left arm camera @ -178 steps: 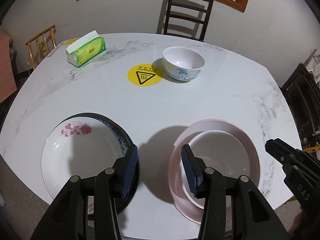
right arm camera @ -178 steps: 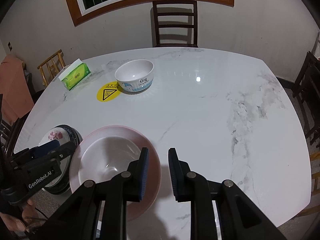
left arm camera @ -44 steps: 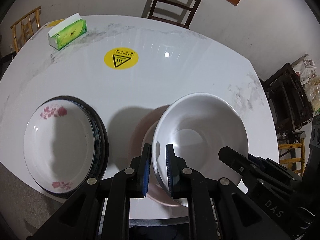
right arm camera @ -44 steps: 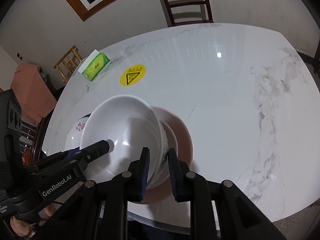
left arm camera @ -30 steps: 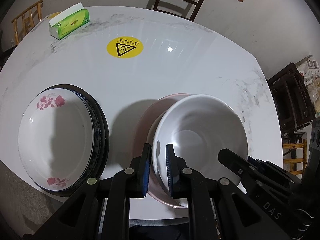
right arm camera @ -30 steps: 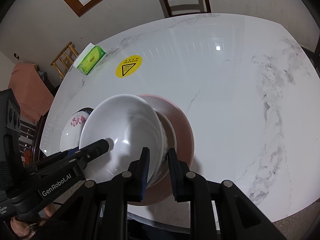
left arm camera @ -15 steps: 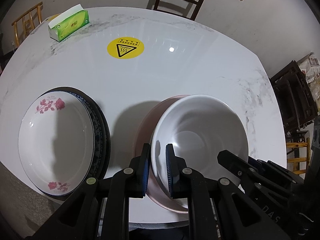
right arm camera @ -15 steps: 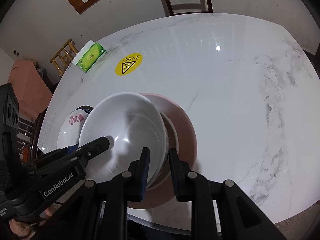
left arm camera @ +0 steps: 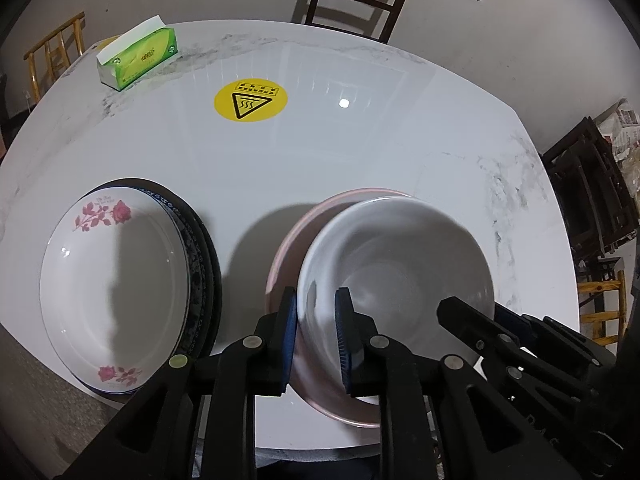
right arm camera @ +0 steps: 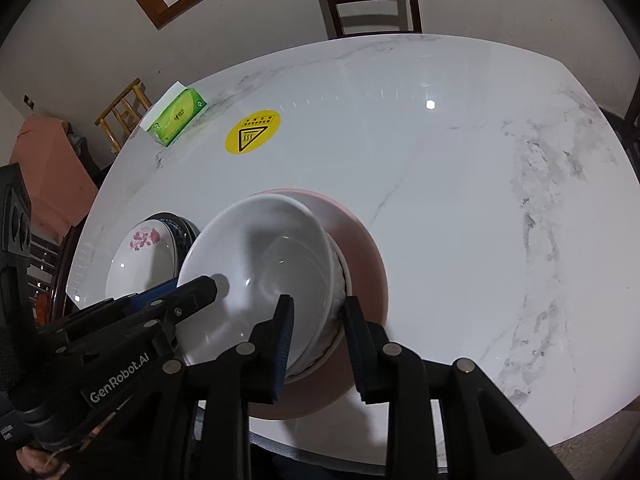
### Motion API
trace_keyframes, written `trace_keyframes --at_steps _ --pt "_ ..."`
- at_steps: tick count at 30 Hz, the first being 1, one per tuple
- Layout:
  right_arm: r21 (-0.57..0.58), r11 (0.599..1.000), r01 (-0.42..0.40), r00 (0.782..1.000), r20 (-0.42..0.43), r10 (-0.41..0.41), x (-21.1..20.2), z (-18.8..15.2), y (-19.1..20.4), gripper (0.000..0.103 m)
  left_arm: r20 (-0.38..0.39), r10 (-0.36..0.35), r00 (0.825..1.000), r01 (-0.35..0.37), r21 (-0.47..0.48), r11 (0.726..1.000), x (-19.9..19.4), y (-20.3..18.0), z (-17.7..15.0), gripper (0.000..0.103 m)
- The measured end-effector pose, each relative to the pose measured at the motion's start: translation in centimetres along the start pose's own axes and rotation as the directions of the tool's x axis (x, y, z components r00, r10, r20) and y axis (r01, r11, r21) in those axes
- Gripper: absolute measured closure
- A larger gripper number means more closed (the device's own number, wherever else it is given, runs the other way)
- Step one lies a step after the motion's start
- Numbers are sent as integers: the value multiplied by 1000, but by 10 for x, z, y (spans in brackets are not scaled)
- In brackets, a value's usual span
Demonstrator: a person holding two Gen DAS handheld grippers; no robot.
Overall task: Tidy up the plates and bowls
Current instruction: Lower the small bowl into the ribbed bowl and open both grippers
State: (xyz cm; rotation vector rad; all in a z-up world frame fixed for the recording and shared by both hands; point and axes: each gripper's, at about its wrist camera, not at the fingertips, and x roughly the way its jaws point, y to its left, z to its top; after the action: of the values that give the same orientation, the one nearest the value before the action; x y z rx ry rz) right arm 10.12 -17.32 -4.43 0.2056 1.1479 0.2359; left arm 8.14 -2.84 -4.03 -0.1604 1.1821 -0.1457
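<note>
A: What's in what on your side?

B: My top bowl (left arm camera: 400, 264) sits in a second white bowl (right arm camera: 349, 280), and both are in the pink dish (left arm camera: 296, 232) at the near edge of the table (left arm camera: 360, 152). To the left, well apart from the dish, a rose plate (left arm camera: 116, 280) lies on dark plates (left arm camera: 200, 264)

A: And your tongs?

B: My left gripper (left arm camera: 316, 320) straddles the top bowl's near-left rim and my right gripper (right arm camera: 318, 328) its near-right wall. Both have just been easing apart, and the pads no longer pinch, so the bowl is released

A: Changed from before?

B: Six seconds back that bowl stood far off, beside the yellow sticker (left arm camera: 251, 101). A second ago I had it clamped and tilted over the dish

A: Surfaces?

B: Glossy round china and marbled white stone. The tissue box (left arm camera: 140, 58) at far left is green card
</note>
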Motion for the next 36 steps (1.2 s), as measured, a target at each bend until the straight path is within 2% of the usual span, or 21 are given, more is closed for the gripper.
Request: trace_keyframes --at_steps 7,16,23,36 --pt "-9 1000 6 1000 3 -6 -1 -1 0 75 12 -16 1000 16 -3 1000 -2 3 0 88" --pt "-29 999 20 999 31 -19 -3 -4 4 73 46 -45 998 46 -5 999 -11 7 -4 81" --pt "-50 998 40 997 72 -37 -9 -8 8 73 85 -64 994 68 -48 997 -21 24 -9 74" --pt "-45 999 30 988 151 -23 -28 -16 10 72 99 -62 993 74 -127 989 -24 50 -17 74"
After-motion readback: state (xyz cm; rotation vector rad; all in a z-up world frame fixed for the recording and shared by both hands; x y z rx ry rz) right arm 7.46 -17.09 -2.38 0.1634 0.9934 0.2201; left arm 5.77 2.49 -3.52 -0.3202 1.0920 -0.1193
